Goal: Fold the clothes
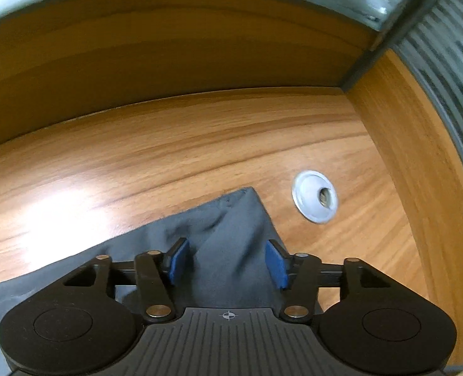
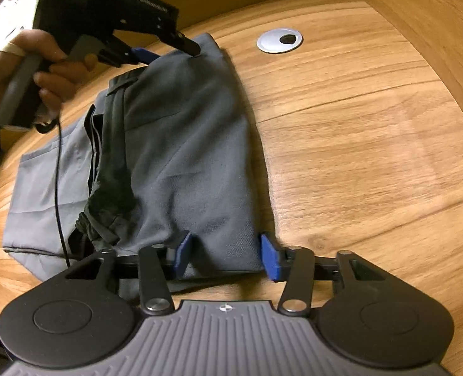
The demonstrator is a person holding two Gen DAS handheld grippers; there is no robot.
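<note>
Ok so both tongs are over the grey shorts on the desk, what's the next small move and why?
Probably close both tongs. The left tongs and right tongs are open, each straddling an end of the folded edge of the grey shorts, with bare desk beyond.

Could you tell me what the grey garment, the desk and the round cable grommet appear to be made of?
Grey garment: woven cloth, matte, judging by its soft creases and stitched seams; the exact fibre cannot be told.
Desk: wood-grain surface with a slight sheen, possibly laminate, since it reflects light.
Cable grommet: smooth silver-grey, plastic or metal; the look leaves that open.
</note>
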